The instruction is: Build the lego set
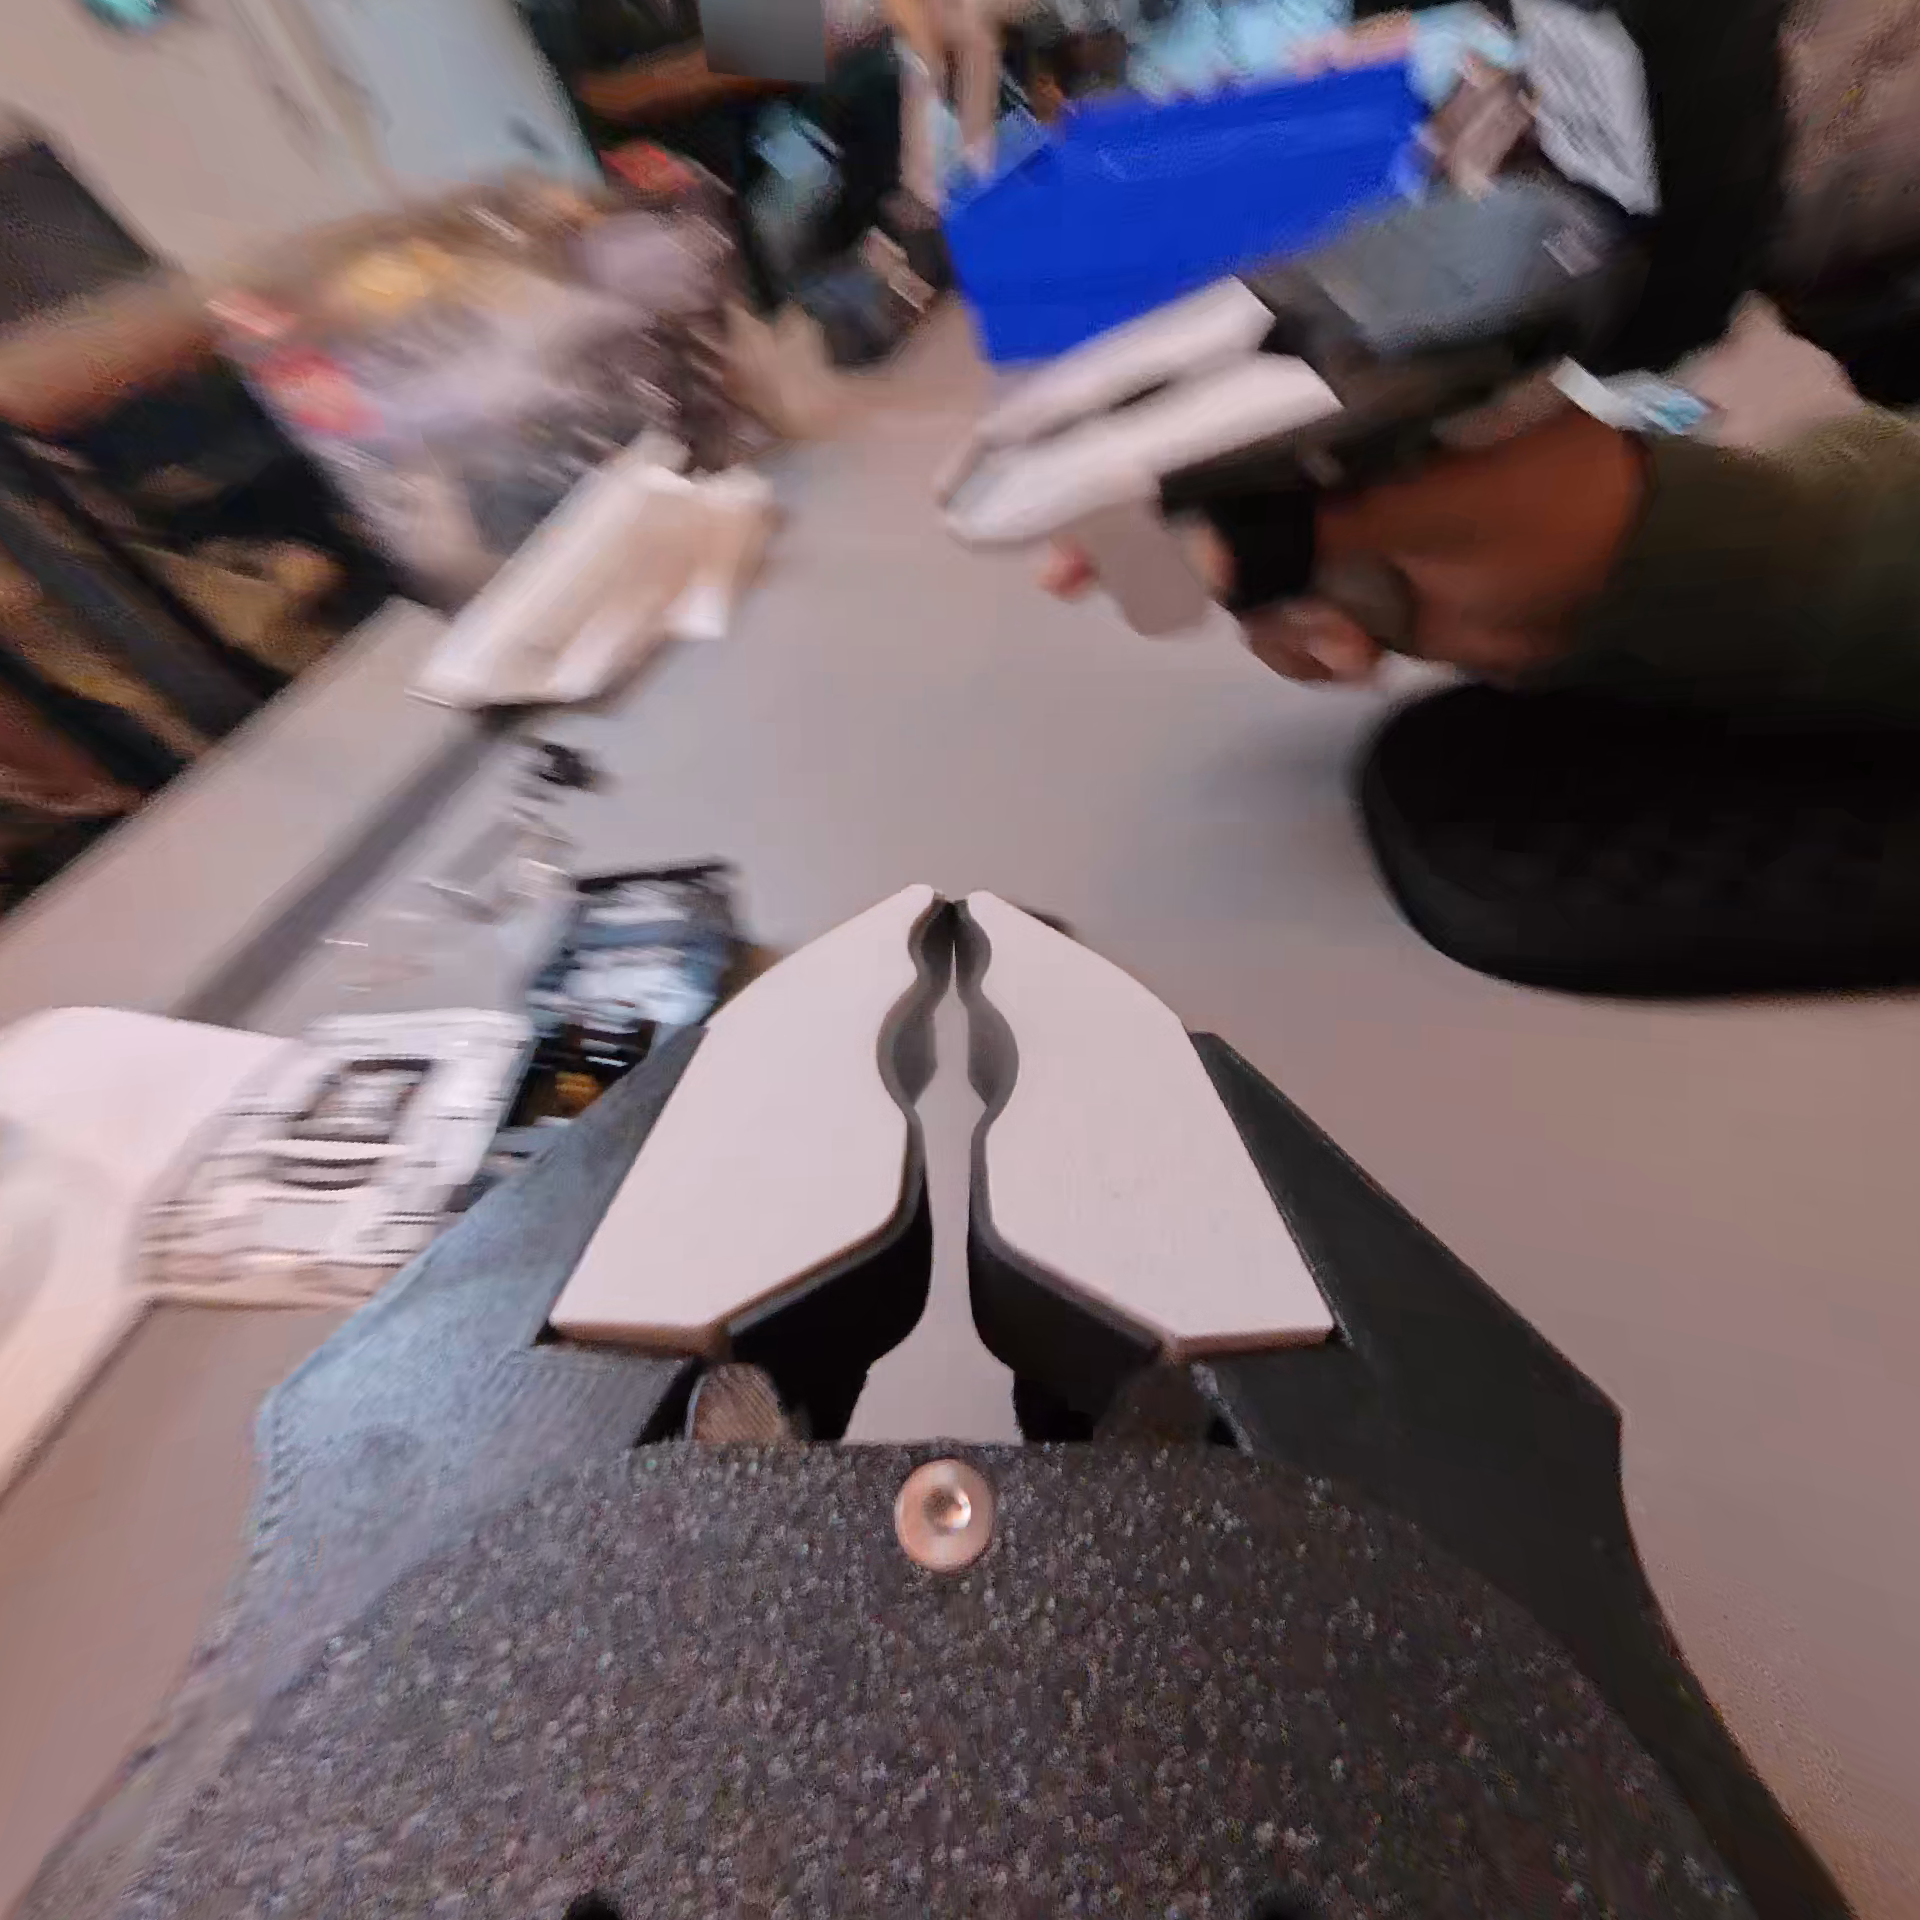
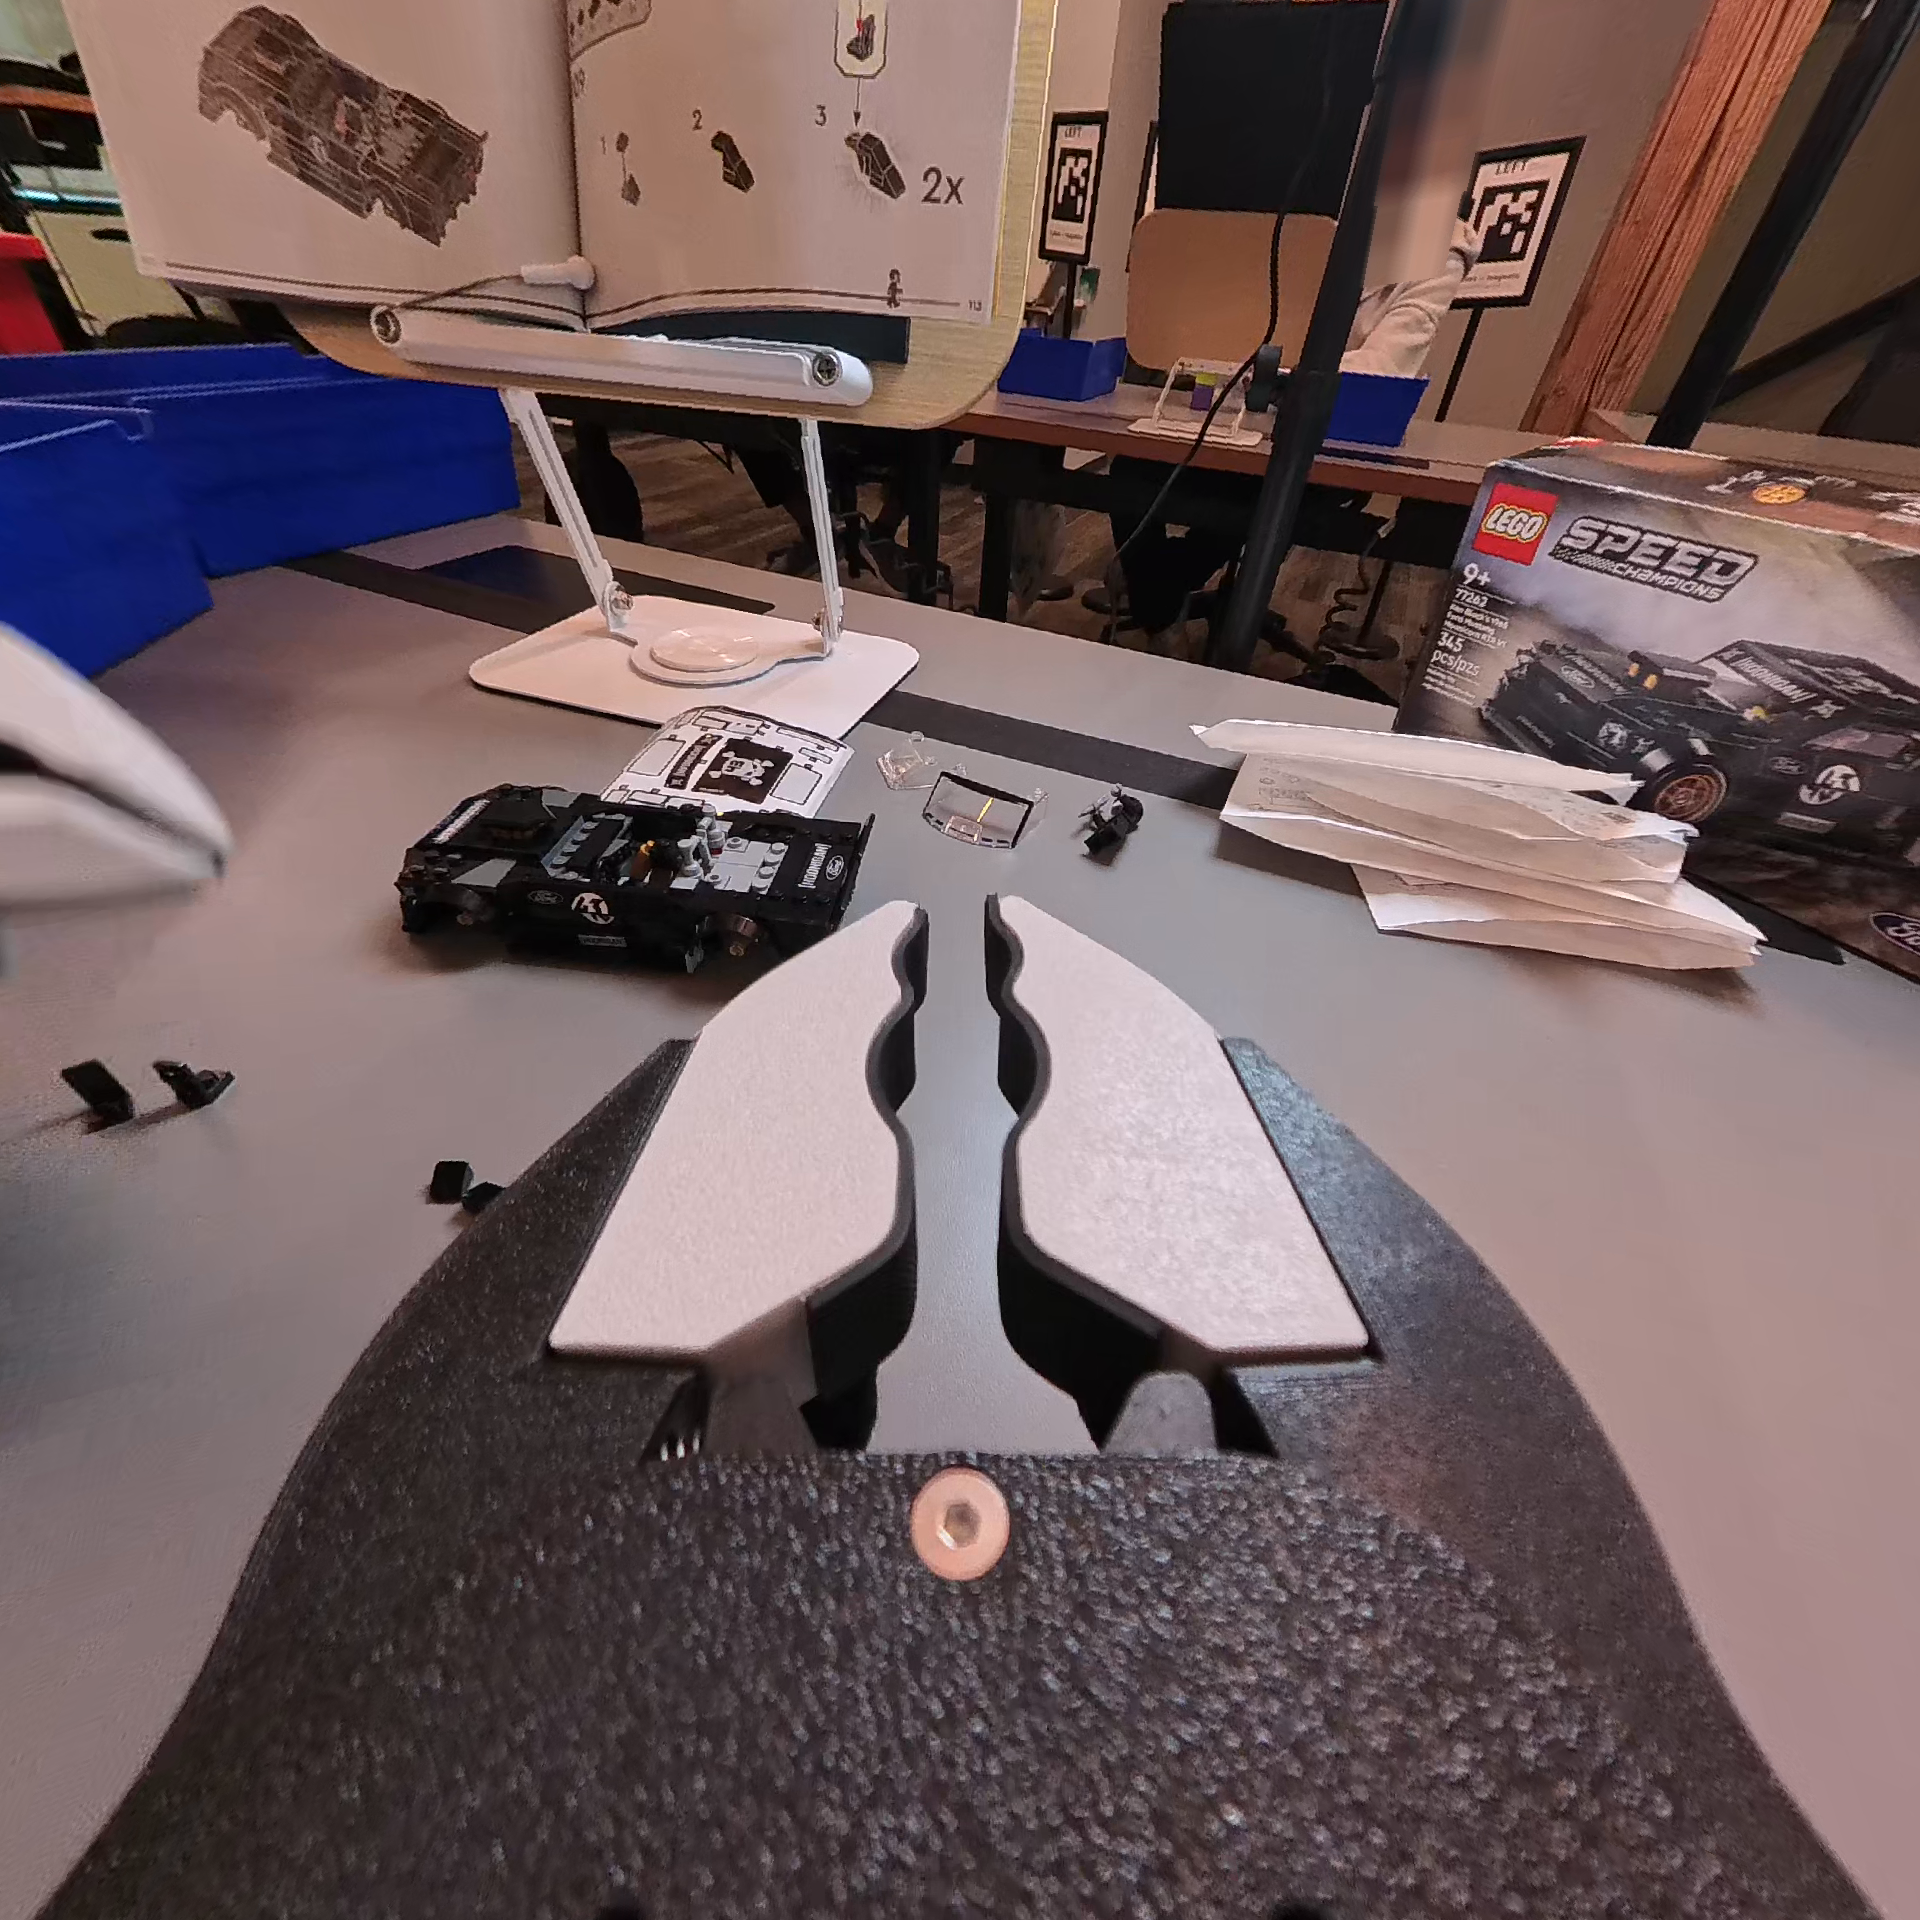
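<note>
Left wrist view: the left claw (image 1: 951, 906) has its pale fingers (image 1: 790, 1122) pressed together at the tips with nothing visible between them, hovering over the grey tabletop (image 1: 935, 675). The whole view is smeared, so the dark shape just left of the tips (image 1: 644, 977) is probably the car model beside a printed sheet (image 1: 332, 1132), but I cannot make out any detail. Farther off, the right claw (image 1: 956, 494) shows in a person's hand (image 1: 1455, 561); whether it grips anything here cannot be told.

Right wrist view: the right claw (image 2: 954, 909) stands slightly apart and empty, pointing at the tabletop just right of the partly built black Lego car (image 2: 634, 878). Beyond lie a sticker sheet (image 2: 727, 769), a clear windscreen piece (image 2: 982, 821), a small clear part (image 2: 904, 764) and a dark small assembly (image 2: 1112, 821). Loose black bricks (image 2: 145, 1086) and two more (image 2: 462, 1184) lie at the left. The open instruction booklet (image 2: 561, 156) rests on a white stand (image 2: 696, 655); empty paper bags (image 2: 1475, 831) and the set box (image 2: 1704, 644) sit at the right.

The step appears to be picking the next small part. It would go best by opening wider, coming down square over one brick, and pinching it by its flat sides while the other claw steadies the car. The car's far side and the booklet's top are cut off.
</note>
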